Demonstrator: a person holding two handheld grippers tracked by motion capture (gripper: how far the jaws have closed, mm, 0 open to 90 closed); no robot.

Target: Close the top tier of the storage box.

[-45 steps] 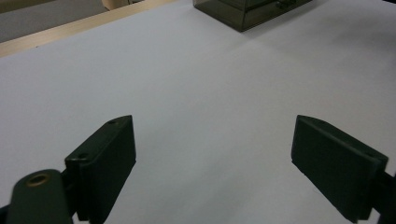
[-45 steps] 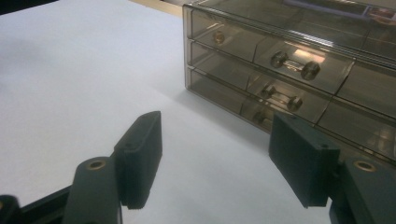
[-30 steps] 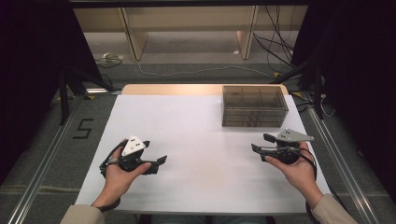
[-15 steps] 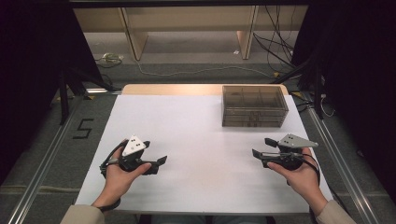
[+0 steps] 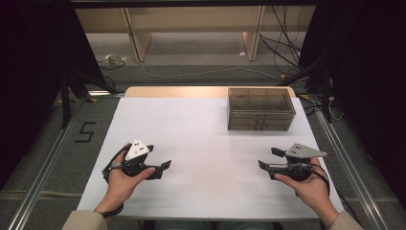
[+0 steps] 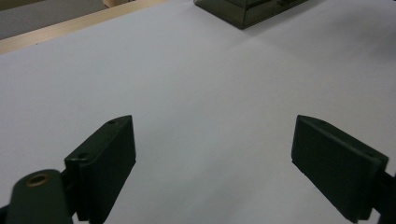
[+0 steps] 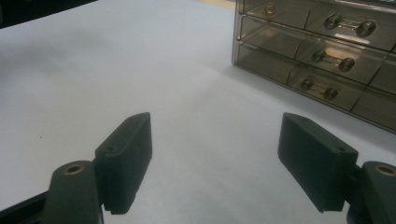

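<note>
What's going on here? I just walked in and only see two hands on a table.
A person sits at a white table holding a two-jaw gripper in each hand. The left gripper and the right gripper rest near the table's front edge, both with jaws wide open and holding nothing. A smoky translucent drawer box stands at the far right of the table, its drawers shut, apart from both grippers. Nothing is being handled yet.

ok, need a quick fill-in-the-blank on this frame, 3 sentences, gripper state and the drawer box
1. The jaws of the left gripper stand ___, with nothing between them.
2. The smoky plastic drawer box sits nearer the ___ gripper.
3. The right gripper is held in a hand above the ___ table cover.

Missing words: open; right; white
</note>
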